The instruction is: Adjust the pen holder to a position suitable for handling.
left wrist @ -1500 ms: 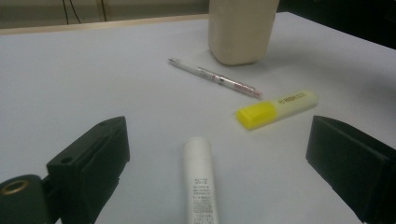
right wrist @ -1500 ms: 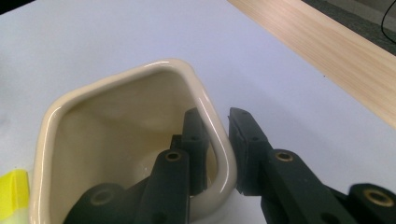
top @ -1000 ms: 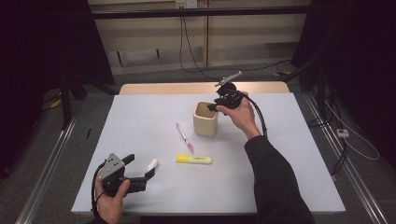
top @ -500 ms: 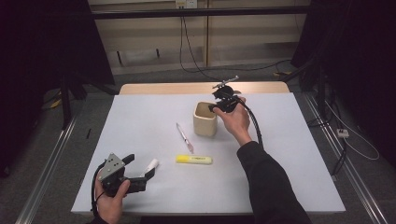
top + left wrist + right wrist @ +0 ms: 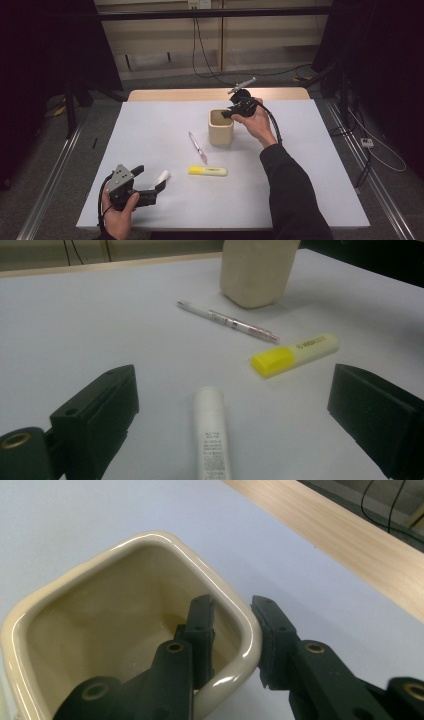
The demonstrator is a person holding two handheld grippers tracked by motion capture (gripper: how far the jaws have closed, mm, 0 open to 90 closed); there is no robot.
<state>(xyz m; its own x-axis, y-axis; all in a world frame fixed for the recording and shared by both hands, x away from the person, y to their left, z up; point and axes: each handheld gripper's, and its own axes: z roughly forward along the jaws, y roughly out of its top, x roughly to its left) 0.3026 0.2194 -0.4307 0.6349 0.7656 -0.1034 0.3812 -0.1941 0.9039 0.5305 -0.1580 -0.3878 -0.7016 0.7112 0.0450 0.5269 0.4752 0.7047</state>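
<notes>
Right gripper fingers clamped on cup wall, arm outstretched, left gripper fingers wide, empty, resting low.

Matte black two-jaw left gripper carries a grey three-cornered plate; black right gripper trails a black cable; dark long sleeve.

Right gripper closed jaws onto wall of cream cup (one jaw inside, one outside); right hand shifted slightly over cup rim.
</notes>
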